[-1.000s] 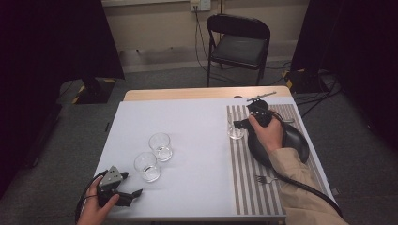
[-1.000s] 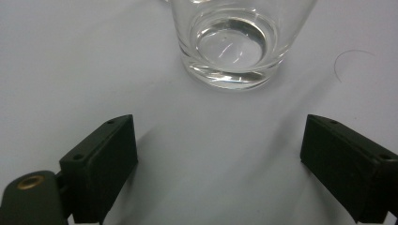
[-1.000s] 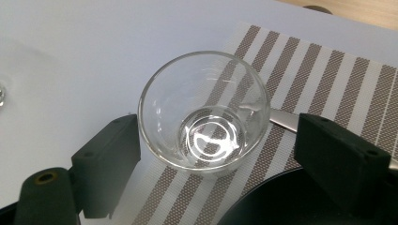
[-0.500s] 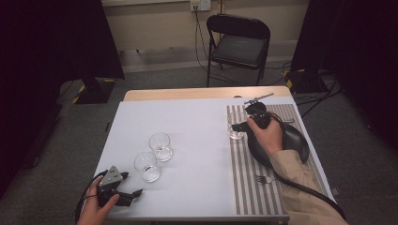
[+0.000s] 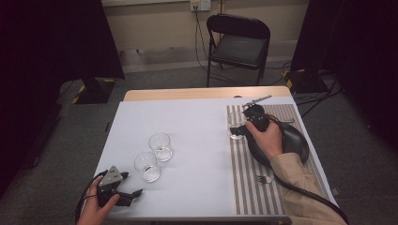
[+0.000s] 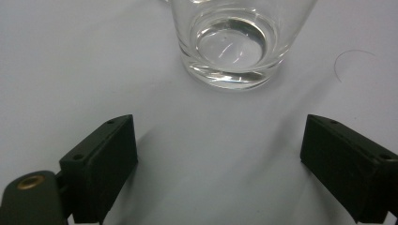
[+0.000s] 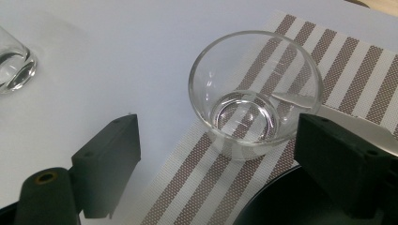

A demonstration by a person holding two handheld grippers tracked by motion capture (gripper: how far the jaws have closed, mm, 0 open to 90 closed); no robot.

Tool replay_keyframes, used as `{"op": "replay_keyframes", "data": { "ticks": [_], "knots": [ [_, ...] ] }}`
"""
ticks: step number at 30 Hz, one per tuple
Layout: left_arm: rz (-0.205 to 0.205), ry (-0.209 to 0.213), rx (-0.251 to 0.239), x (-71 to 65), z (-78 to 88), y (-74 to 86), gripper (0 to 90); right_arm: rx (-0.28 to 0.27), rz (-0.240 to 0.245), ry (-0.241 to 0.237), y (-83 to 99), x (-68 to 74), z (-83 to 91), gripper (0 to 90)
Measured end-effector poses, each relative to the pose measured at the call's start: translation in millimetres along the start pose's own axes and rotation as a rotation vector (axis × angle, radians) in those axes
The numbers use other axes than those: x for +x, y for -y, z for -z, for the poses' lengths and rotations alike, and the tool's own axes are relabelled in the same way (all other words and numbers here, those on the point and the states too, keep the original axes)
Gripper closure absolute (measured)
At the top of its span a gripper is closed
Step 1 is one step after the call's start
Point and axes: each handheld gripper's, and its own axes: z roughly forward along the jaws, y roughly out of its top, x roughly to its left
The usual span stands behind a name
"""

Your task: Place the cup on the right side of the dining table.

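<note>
Three clear empty glasses stand on the white table (image 5: 197, 140). One glass (image 5: 236, 124) (image 7: 256, 98) sits on the left edge of the striped placemat (image 5: 244, 178). My right gripper (image 5: 241, 129) (image 7: 216, 136) is open just short of it, its jaws either side of the glass without touching. Two more glasses stand side by side at the left: the farther glass (image 5: 160, 146) and the nearer glass (image 5: 147, 166) (image 6: 232, 42). My left gripper (image 5: 132, 183) (image 6: 218, 140) rests open near the table's front edge, pointing at the nearer glass, nothing between its jaws.
A black plate (image 5: 291, 140) (image 7: 277, 206) lies on the placemat under the right hand. A fork (image 5: 261, 178) lies near the placemat's front and a knife (image 5: 256, 101) at its far end. A folding chair (image 5: 237, 44) stands behind the table.
</note>
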Motion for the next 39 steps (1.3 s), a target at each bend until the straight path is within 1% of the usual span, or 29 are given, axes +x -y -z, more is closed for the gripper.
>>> {"op": "replay_keyframes", "data": {
  "ticks": [2,6,8,9,12,13,15,21,29,39],
  "knots": [
    [0.002,0.000,-0.001,-0.1,-0.1,0.0,10.3,0.001,0.000,-0.002,0.0,1.8,1.2,14.3],
    [0.002,0.001,-0.001,-0.1,-0.1,0.0,10.3,-0.003,0.019,-0.005,0.5,3.5,3.1,14.3],
    [0.002,0.000,-0.001,-0.1,-0.1,0.0,10.3,0.002,0.016,-0.005,1.0,4.8,4.1,14.3],
    [0.000,0.000,0.000,0.0,0.0,0.0,10.3,-0.002,0.025,-0.008,1.4,4.8,4.0,14.3],
    [0.002,0.000,-0.001,-0.1,-0.1,0.0,10.3,0.005,0.022,-0.014,2.6,7.4,5.1,14.3],
    [0.000,0.000,0.000,0.0,0.0,0.0,10.3,0.000,0.030,-0.015,3.0,7.5,4.9,14.3],
    [0.000,0.000,0.000,0.0,0.0,0.0,10.3,0.000,0.029,-0.021,4.2,8.7,5.6,14.3],
    [0.000,0.000,0.001,0.0,0.0,0.0,10.3,0.002,0.033,-0.034,8.2,10.0,6.1,14.3],
    [0.000,0.000,0.001,0.0,0.0,0.0,10.3,0.007,0.052,-0.045,11.9,13.7,5.9,14.3],
    [0.000,0.000,0.000,0.0,0.0,0.0,10.3,0.011,0.073,-0.069,15.3,20.8,5.3,14.3]
  ]
}}
